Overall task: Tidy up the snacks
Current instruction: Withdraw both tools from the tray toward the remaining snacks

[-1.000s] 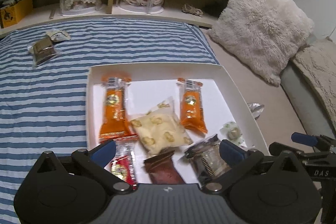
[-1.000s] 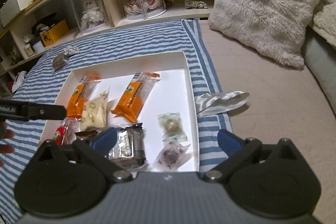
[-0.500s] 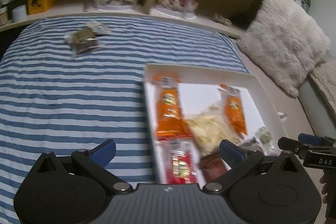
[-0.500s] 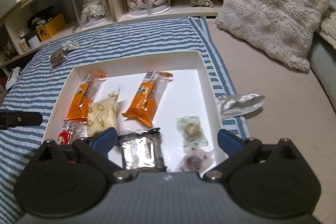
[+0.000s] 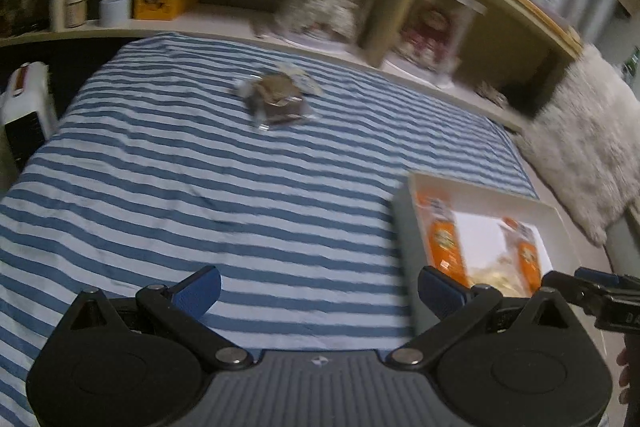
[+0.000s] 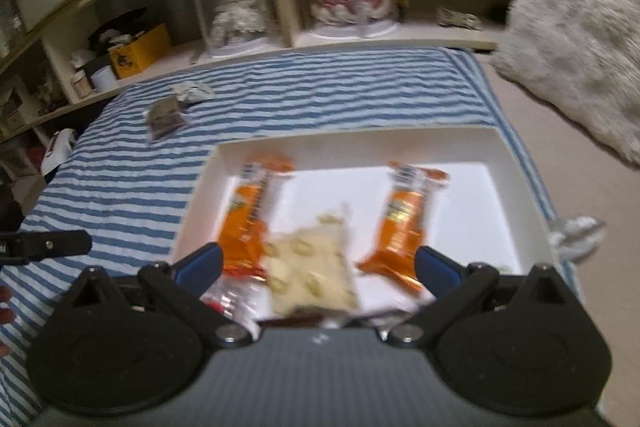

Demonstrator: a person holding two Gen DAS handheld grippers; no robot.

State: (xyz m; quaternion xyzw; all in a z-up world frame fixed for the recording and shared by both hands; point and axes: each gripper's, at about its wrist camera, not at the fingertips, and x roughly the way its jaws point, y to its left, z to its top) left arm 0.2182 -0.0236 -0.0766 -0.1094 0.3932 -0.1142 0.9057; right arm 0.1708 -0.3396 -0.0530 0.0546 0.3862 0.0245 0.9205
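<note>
Since a second ago your left gripper (image 5: 316, 287) has swung away from the white tray (image 5: 404, 223) toward the open striped bedspread (image 5: 200, 187); the tray, which filled the middle of its view, now sits at the right edge of the frame. Your right gripper (image 6: 316, 267) has shifted too, so the tray (image 6: 360, 143) now lies centred ahead of it.

Both tools have their fingers spread wide with nothing between them.

Snacks already in the tray: two orange packets (image 6: 248, 219) (image 6: 404, 223) lying to the left and right, a pale yellow packet (image 6: 312, 267) between them, and a clear wrapper with red (image 6: 228, 299) low in the right wrist view, partly hidden by the tool. Outside it, a dark brown packet (image 5: 280, 103) lies in the upper middle of the left wrist view, with a small pale wrapper (image 5: 304, 83) just behind it, possibly touching; blur hides the contact. A silver wrapper (image 6: 576, 231) rests off the tray's right side, at the right edge of the right wrist view.

You appear to be between placements, turning the left tool toward the stray brown packet, well apart from the tray. Next, I judge, you need to carry the left tool up across the stripes, bring the spread fingers down on either side of the packet's crinkled edge, and pinch the film rather than the soft cloth under it.
</note>
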